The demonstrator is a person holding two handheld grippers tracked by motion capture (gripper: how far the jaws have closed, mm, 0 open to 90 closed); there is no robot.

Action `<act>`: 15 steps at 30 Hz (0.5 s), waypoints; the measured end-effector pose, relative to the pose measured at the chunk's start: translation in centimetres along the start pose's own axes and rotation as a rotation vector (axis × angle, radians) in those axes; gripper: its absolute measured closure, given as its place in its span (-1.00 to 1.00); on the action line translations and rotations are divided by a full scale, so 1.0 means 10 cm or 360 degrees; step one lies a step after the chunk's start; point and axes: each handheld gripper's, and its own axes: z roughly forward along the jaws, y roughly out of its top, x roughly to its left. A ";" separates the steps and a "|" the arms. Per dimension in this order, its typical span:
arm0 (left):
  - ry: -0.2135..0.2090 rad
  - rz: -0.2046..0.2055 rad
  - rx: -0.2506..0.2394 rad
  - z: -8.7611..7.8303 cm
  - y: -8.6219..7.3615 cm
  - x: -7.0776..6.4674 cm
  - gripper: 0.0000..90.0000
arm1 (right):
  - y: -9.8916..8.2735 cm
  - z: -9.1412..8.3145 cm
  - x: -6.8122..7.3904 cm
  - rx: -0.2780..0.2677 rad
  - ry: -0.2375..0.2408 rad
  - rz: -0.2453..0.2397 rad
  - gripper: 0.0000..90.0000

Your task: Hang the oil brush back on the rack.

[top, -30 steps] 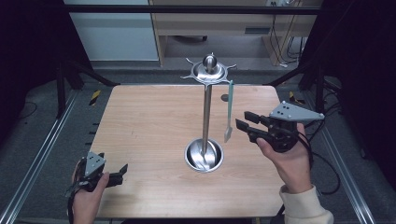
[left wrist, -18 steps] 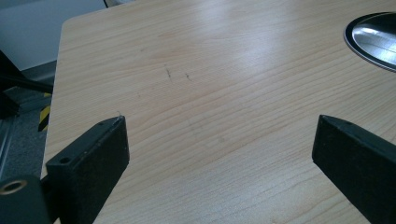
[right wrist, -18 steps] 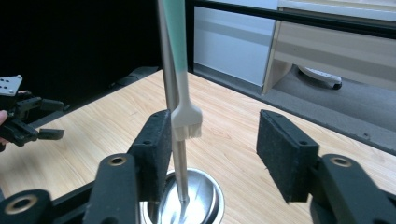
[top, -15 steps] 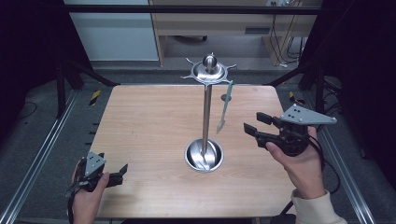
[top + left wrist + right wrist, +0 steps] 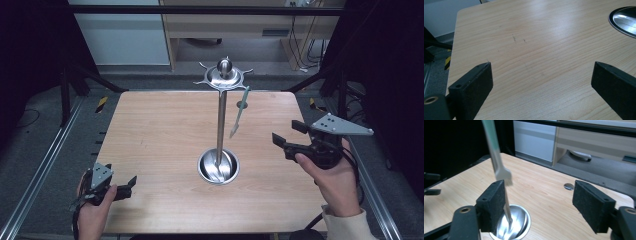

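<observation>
A steel stand [image 5: 220,125] rises from a round bowl base [image 5: 218,166] at mid-table, topped by a crown of hooks [image 5: 224,75]. A green-handled fork [image 5: 239,112] hangs from a hook on the crown's right side, tilted, tines down. My right gripper [image 5: 286,132] sits to the right of the fork, apart from it. Its jaws have just been opening and nothing is between them. In the right gripper view [image 5: 539,202] the fork [image 5: 496,157] hangs beyond the left jaw, above the bowl [image 5: 520,220]. My left gripper [image 5: 129,187] rests open at the table's near left corner [image 5: 541,75].
The wooden table [image 5: 160,130] has a small round metal grommet [image 5: 568,186] in its far part. Metal rails run along both sides of the table. A cabinet and cables stand beyond the far edge. The bowl's rim [image 5: 624,21] shows in the left gripper view.
My right gripper has drawn back to the right, away from the fork, and its jaws have widened. The fork hangs free and has swung to a tilt. The left gripper has stayed put.
</observation>
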 end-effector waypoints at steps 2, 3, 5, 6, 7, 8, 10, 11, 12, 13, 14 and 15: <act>0.0001 -0.0001 0.0000 0.00 0.00 0.00 -0.93 | -0.01 -0.01 -0.04 0.0008 -0.0030 0.0011 -0.51; 0.0002 -0.0001 0.0000 0.00 0.00 0.00 -0.93 | -0.02 -0.02 -0.06 0.0004 -0.0041 0.0022 -0.52; 0.0004 -0.0006 0.0001 0.00 0.00 0.00 -0.93 | -0.04 -0.04 -0.10 0.0004 -0.0061 0.0041 -0.57; 0.0003 -0.0007 -0.0001 0.00 0.00 0.00 -0.93 | -0.05 -0.05 -0.13 0.0002 -0.0073 0.0048 -0.60; 0.0004 -0.0002 0.0001 0.00 0.00 0.00 -0.93 | -0.06 -0.05 -0.14 0.0007 -0.0084 0.0054 -0.63; 0.0002 -0.0002 0.0001 0.00 0.00 0.00 -0.93 | -0.08 -0.06 -0.17 0.0014 -0.0100 0.0057 -0.66; 0.0005 -0.0005 0.0001 0.00 0.00 -0.01 -0.93 | -0.11 -0.07 -0.20 0.0034 -0.0122 0.0060 -0.71; 0.0003 -0.0004 0.0004 0.00 0.00 -0.01 -0.93 | -0.12 -0.07 -0.22 0.0045 -0.0128 0.0053 -0.73; 0.0006 -0.0004 0.0003 0.01 0.00 -0.01 -0.93 | -0.15 -0.07 -0.23 0.0059 -0.0136 0.0049 -0.75; 0.0005 -0.0002 0.0008 0.01 0.00 -0.01 -0.93 | -0.16 -0.07 -0.24 0.0063 -0.0142 0.0047 -0.76; 0.0004 -0.0003 0.0006 0.01 0.00 -0.01 -0.93 | -0.18 -0.06 -0.25 0.0072 -0.0148 0.0048 -0.77; 0.0004 -0.0002 0.0006 0.01 0.00 -0.01 -0.93 | -0.21 -0.05 -0.26 0.0089 -0.0145 0.0046 -0.79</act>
